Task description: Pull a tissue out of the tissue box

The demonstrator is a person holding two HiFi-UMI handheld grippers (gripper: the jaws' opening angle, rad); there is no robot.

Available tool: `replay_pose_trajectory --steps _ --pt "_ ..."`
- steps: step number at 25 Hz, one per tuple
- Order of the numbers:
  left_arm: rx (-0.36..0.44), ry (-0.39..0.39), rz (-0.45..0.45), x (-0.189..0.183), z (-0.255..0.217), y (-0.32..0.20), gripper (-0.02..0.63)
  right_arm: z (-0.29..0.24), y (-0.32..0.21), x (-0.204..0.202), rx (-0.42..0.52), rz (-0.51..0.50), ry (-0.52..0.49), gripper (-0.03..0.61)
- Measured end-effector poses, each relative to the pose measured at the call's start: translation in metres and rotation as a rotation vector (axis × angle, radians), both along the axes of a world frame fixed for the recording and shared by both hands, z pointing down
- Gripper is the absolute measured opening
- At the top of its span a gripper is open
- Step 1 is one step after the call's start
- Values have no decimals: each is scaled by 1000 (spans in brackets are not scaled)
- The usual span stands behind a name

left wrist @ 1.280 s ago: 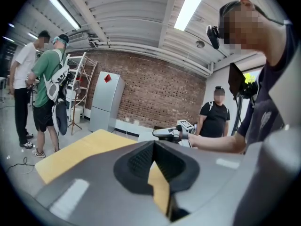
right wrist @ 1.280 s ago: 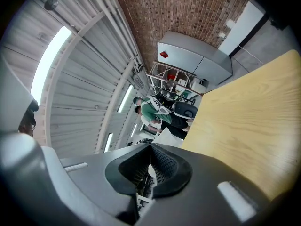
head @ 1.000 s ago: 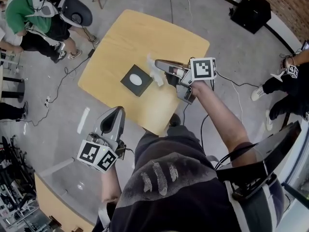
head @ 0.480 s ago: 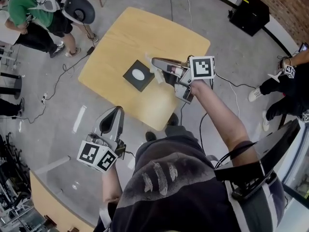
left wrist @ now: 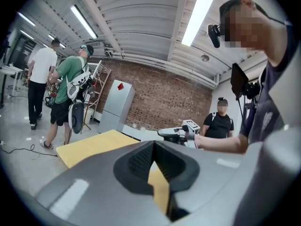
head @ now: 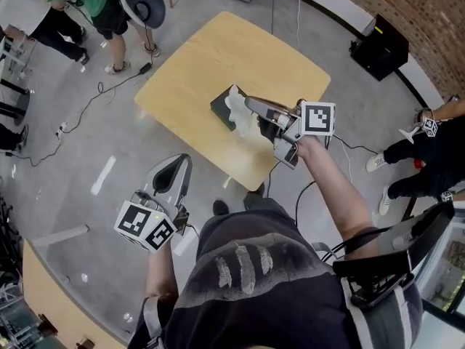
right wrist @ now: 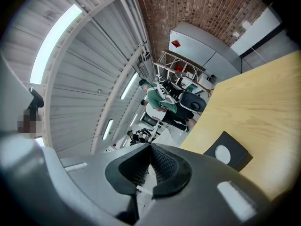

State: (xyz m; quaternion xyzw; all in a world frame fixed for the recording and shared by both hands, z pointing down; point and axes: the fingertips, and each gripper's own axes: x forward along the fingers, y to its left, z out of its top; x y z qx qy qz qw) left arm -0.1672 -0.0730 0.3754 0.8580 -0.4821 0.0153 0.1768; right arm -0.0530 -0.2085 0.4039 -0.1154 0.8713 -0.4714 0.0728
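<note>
The black tissue box (head: 219,105) lies on the yellow wooden table (head: 218,57). In the right gripper view the box (right wrist: 233,150) shows a white oval opening on top. My right gripper (head: 250,105) is shut on a white tissue (head: 237,106), which hangs free and hides part of the box in the head view. A white sliver of the tissue (right wrist: 142,188) shows between the right gripper's (right wrist: 150,148) pads. My left gripper (head: 182,163) hangs off the table's near-left edge, shut with nothing in it. The left gripper (left wrist: 153,145) looks across the table toward the right one.
People stand at the top left (head: 109,6) and at the right (head: 429,144). A black case (head: 383,46) sits on the floor beyond the table. Cables (head: 87,115) run over the grey floor. Another wooden tabletop (head: 43,297) shows at the bottom left.
The view has swung and both grippers have shifted sideways. The tissue in the right gripper, beside the box before, now hangs in front of it. Neither jaw state has changed.
</note>
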Motion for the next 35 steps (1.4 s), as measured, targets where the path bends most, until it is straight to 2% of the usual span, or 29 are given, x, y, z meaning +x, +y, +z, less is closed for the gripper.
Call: replay_pose_trajectory --steps 12,21,30,35 --pt "32 25 40 -26 -10 17 2 -14 41 -29 99 4 93 -2" --pt "21 25 103 -29 7 59 2 -4 97 -39 179 18 171 -1" --pt "-7 20 131 -28 9 34 2 -19 96 -32 250 77 198 -2" --pt "3 4 114 -26 3 36 2 -38 97 -28 332 105 187 -2"
